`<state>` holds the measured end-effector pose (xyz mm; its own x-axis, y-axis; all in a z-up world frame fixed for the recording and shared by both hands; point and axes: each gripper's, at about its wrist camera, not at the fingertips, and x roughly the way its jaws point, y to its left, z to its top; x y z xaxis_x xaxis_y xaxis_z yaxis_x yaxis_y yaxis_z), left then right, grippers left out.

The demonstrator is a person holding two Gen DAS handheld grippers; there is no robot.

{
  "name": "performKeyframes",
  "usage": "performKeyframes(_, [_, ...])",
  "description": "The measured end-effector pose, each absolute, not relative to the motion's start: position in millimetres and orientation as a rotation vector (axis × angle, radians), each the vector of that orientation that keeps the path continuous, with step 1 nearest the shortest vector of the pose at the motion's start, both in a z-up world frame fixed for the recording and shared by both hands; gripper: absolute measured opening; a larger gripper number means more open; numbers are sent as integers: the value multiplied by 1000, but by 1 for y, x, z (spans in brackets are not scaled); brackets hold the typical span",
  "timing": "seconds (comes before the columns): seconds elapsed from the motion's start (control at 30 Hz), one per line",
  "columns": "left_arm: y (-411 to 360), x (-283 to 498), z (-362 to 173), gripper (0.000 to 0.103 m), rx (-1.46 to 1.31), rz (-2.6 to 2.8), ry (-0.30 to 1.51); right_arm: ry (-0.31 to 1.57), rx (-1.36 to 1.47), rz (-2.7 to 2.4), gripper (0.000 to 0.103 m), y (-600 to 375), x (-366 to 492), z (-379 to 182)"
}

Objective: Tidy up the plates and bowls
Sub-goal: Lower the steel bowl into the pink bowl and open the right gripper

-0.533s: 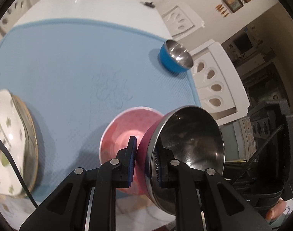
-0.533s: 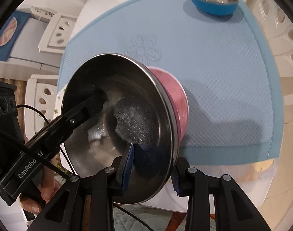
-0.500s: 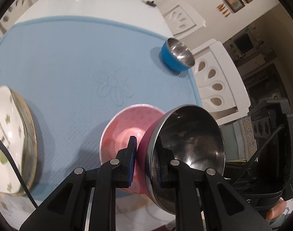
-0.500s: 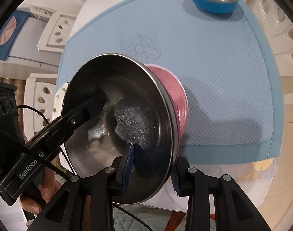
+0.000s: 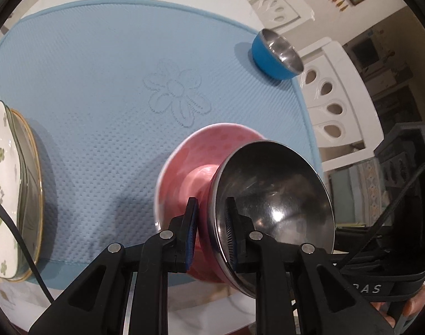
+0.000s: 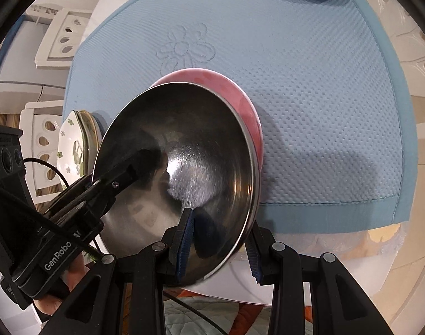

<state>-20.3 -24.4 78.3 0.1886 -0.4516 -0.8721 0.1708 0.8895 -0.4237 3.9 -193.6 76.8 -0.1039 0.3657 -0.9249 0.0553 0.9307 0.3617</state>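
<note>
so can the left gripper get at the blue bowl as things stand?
Probably not yet. The left gripper is shut on the rim of the steel-lined pink bowl, which the right gripper also clamps. The mat toward the blue bowl lies bare.

Blue mat [image 5: 101,83], white chairs [image 5: 332,97], pics.

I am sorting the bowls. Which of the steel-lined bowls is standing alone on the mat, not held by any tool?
The blue bowl at the far corner of the mat. The pink-outside steel bowl is tilted and gripped at its rim by both tools.
</note>
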Motion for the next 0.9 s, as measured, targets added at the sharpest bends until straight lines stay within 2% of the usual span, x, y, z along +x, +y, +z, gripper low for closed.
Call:
performKeyframes(0.33, [-10,-21,81,17,-263,-450,1310,1647,351,257,35,-200,7,78])
performKeyframes(0.9, [2,-28,93,18,-295,-433,1278,1533,357,307,35,-221,9,114])
